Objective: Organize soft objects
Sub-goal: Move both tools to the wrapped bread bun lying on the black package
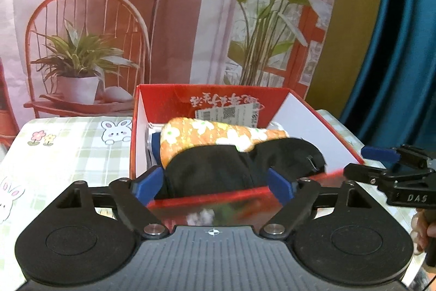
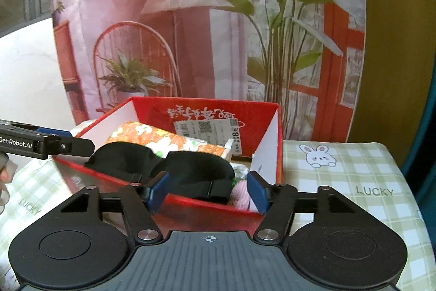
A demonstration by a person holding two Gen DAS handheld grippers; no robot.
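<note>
Inside a red box (image 1: pixel 321 122) lie a black eye mask (image 1: pixel 234 168) and orange floral pouch (image 1: pixel 207 135); both grippers, left (image 1: pixel 215 183) and right (image 2: pixel 208 191), gape wide, holding nothing

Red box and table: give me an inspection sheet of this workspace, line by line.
Surface: table under a green checked cloth with rabbit prints.
Job's things: red box, open; inside it a black eye mask on top of an orange flowered cloth, a pink item in the corner.
Clutter: price label on the box's far wall.
Grippers: left tongs open at the box's near edge; right tongs open, empty.
Cables: nothing seen.
Surroundings: printed backdrop of chair, lamp and plants; blue curtain.
</note>
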